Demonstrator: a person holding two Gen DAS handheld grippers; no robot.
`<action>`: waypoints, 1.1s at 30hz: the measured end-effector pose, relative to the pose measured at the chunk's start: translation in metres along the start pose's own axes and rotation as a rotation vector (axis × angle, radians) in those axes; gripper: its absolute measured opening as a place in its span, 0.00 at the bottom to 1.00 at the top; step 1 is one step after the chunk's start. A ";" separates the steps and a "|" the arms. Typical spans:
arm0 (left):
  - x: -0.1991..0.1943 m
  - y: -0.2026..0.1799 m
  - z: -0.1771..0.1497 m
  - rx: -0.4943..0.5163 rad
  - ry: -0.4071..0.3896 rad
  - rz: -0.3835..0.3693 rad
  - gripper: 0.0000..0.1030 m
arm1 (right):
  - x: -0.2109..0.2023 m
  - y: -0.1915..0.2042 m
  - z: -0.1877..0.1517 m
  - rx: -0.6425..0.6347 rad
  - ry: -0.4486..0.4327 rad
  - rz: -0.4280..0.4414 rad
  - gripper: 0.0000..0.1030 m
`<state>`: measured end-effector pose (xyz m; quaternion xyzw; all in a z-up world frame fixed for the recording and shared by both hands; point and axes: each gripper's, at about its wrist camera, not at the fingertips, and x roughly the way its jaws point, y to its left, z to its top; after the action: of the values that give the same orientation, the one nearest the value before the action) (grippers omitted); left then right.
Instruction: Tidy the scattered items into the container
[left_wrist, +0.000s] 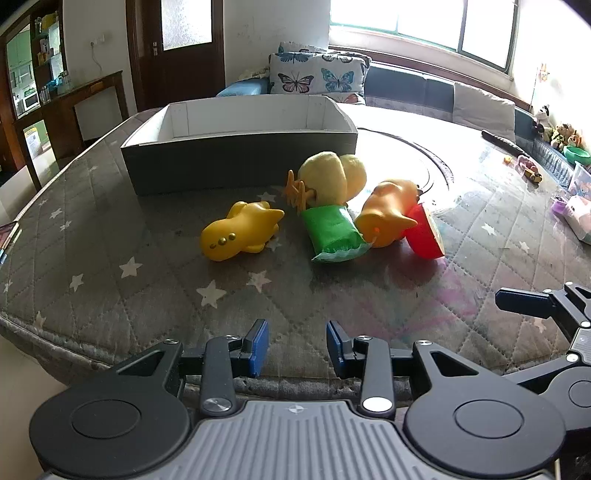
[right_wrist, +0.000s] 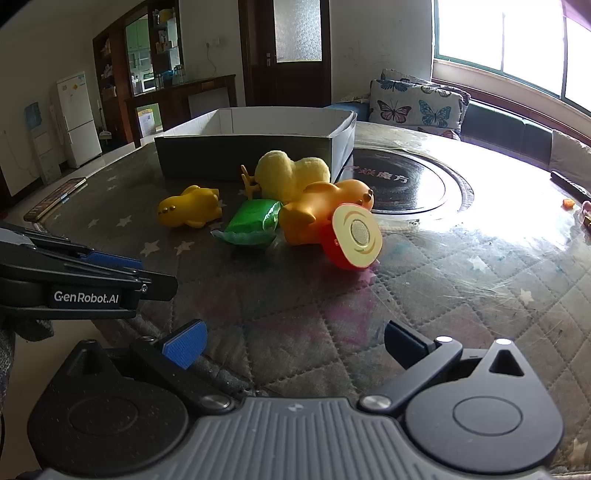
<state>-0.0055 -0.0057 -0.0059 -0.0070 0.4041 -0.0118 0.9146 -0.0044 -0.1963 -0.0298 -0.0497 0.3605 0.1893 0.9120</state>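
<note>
A grey cardboard box (left_wrist: 236, 162) (right_wrist: 243, 155) with white inner walls stands at the back of the quilted table. In front of it lie a yellow rubber toy (left_wrist: 240, 232) (right_wrist: 190, 210), a yellow plush chick (left_wrist: 332, 177) (right_wrist: 291, 173), a green snack packet (left_wrist: 332, 232) (right_wrist: 251, 221) and an orange duck toy on a red base (left_wrist: 391, 218) (right_wrist: 332, 218). My left gripper (left_wrist: 297, 345) hovers open over the near table edge with nothing between its fingers. My right gripper (right_wrist: 295, 343) is open too, wide and empty, just right of the left one.
The round table (left_wrist: 110, 258) has a dark turntable ring (right_wrist: 406, 184) behind the toys. A phone (right_wrist: 55, 199) lies at the left edge, a remote (left_wrist: 506, 142) and small clutter at the far right. A sofa with butterfly cushions (left_wrist: 314, 74) stands beyond.
</note>
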 end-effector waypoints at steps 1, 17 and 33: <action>0.000 0.000 0.000 0.001 0.001 0.000 0.37 | 0.000 0.001 0.000 0.000 0.001 0.001 1.00; 0.003 -0.001 0.003 0.006 0.015 0.008 0.37 | 0.003 -0.001 0.000 -0.006 0.001 0.024 1.00; 0.009 -0.001 0.007 0.005 0.029 0.012 0.37 | 0.005 -0.005 0.005 -0.010 -0.008 0.049 1.00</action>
<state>0.0057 -0.0064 -0.0080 -0.0022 0.4174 -0.0076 0.9087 0.0039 -0.1979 -0.0303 -0.0444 0.3568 0.2138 0.9083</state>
